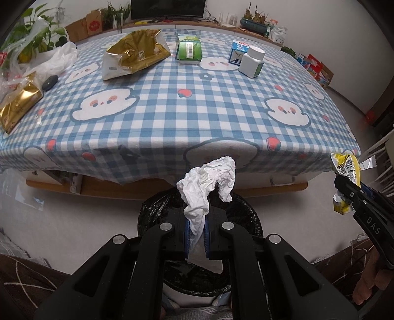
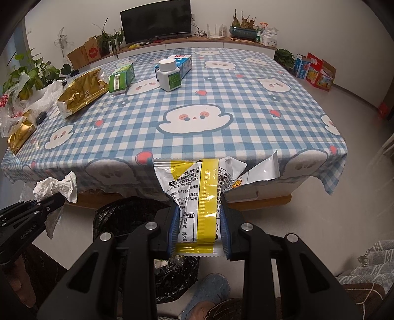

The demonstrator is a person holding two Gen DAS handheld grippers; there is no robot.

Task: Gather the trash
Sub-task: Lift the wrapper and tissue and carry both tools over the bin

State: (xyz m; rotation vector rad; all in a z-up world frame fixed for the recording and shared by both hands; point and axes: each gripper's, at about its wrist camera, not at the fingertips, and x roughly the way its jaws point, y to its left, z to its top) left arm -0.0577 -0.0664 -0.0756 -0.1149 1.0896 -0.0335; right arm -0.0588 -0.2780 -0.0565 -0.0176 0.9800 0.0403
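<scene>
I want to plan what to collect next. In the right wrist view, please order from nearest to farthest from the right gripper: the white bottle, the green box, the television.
1. White bottle, on the table, slightly left of centre.
2. Green box, further left, lying on the cloth.
3. Television, on the far counter against the wall.

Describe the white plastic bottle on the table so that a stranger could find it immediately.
Start at the table with the blue checked cloth and look to its far side, below the dark screen. The white bottle stands upright there, just in front of a blue carton. It alone is a squat jar with a white cap and a green label.
</scene>
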